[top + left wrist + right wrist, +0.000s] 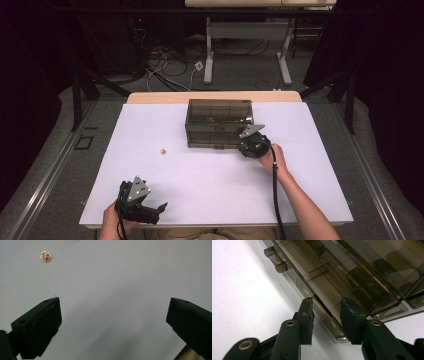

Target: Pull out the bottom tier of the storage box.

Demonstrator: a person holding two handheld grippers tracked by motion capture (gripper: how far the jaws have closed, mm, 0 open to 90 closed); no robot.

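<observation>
While the right tool (325, 315) straddles the box (219, 120), a trinket (163, 150) lies nearby.

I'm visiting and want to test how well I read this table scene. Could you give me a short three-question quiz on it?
1. True or false: the left gripper holds the small gold flower charm.
2. What does the right gripper reach for? A) the charm B) the front edge of the smoky plastic drawer box C) a cable
3. Fill in: the charm lies on the white ____, apart from the box.

Key: 1 false, its jaws stand wide open with nothing between them; 2 B; 3 table.
</observation>
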